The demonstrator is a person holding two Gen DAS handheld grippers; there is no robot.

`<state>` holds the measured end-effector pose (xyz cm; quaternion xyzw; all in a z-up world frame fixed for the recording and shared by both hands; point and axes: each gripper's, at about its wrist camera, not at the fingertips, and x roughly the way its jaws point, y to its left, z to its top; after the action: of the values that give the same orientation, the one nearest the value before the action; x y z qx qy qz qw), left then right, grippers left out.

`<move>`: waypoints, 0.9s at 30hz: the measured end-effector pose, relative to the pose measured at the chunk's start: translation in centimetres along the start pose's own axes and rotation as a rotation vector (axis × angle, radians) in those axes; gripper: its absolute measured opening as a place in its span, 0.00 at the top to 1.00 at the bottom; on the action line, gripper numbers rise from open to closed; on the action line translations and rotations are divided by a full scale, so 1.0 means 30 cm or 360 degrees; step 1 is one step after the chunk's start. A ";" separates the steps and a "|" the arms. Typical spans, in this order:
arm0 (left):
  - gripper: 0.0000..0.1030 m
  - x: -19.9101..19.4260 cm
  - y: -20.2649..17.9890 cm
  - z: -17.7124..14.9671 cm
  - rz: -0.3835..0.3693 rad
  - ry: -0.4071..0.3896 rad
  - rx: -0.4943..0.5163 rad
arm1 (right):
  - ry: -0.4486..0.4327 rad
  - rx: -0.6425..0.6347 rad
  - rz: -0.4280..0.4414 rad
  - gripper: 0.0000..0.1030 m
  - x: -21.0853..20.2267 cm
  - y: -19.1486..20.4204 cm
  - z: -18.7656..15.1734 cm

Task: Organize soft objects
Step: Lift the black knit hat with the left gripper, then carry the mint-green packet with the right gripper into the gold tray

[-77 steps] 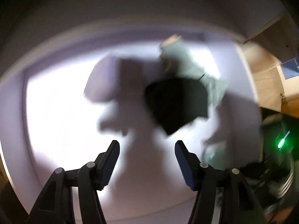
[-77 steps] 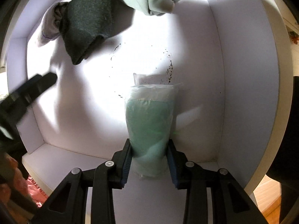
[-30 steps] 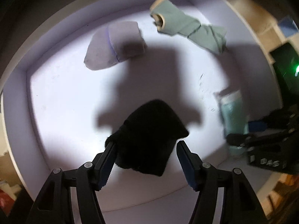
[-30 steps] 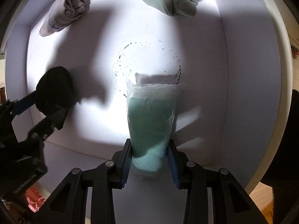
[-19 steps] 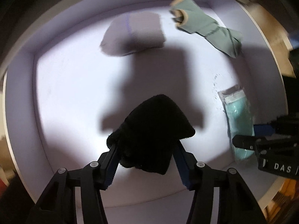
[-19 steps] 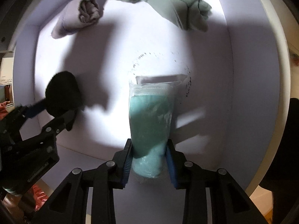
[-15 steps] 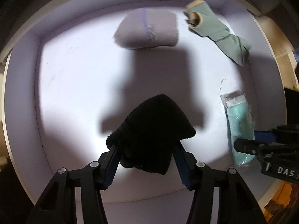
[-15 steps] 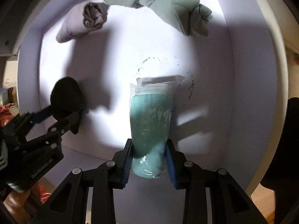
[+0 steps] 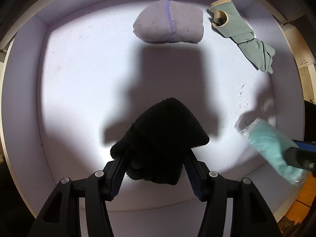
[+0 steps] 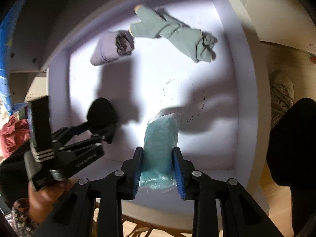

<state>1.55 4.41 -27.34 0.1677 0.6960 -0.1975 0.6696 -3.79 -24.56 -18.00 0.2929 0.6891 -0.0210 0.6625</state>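
A black knitted cloth [image 9: 164, 130] hangs between the pads of my left gripper [image 9: 155, 156], which press on it while the jaws are opening slightly. It is over the near left floor of a white box [image 9: 23, 98]. My right gripper [image 10: 158, 150] is shut on a teal cloth packet in clear plastic [image 10: 161, 134], held clear above the box floor. In the left wrist view the packet [image 9: 270, 144] is blurred at the right edge. A rolled lilac cloth [image 9: 169, 26] and a pale green glove [image 9: 243, 33] lie along the far wall.
The box has raised white walls [image 10: 248, 98] on all sides, and a ring of dark specks [image 10: 187, 98] marks its floor. A light shoe [image 10: 282, 94] stands outside on the right and a pink cloth [image 10: 11, 134] outside on the left. A hand [image 10: 45, 197] holds the left gripper.
My right gripper has risen with the teal packet, taking it off the box floor. The left gripper has closed onto the black cloth and keeps it at the near left.
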 end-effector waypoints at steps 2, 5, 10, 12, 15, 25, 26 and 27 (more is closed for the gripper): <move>0.43 0.005 0.017 -0.007 0.0002 0.0006 -0.0008 | -0.0020 0.0001 0.0005 0.71 -0.005 0.015 -0.016; 0.43 0.008 0.042 -0.018 -0.0004 0.0011 -0.0016 | -0.0033 0.0022 -0.0013 0.72 -0.039 0.002 -0.007; 0.43 0.057 -0.053 0.064 0.0006 0.0020 -0.0005 | -0.0065 0.0097 0.0171 0.72 -0.079 -0.019 -0.035; 0.43 0.063 -0.050 0.063 0.0022 0.0022 0.0016 | -0.0104 0.0075 0.0189 0.72 -0.137 -0.001 -0.039; 0.43 0.070 -0.048 0.058 0.0055 0.0025 0.0051 | -0.0178 0.0033 0.0239 0.72 -0.231 0.041 -0.052; 0.43 0.084 -0.014 0.046 0.0050 0.0030 0.0047 | -0.0478 -0.0158 0.0355 0.72 -0.665 0.183 -0.085; 0.43 0.085 -0.010 0.046 0.0049 0.0031 0.0047 | -0.0515 -0.0172 0.0363 0.72 -0.711 0.197 -0.081; 0.43 0.087 -0.005 0.046 0.0048 0.0032 0.0046 | -0.0542 -0.0180 0.0376 0.72 -0.746 0.207 -0.078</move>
<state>2.54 3.52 -29.97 0.1897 0.6972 -0.1956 0.6631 -4.31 -26.85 5.22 0.3262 0.5282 0.0463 0.7826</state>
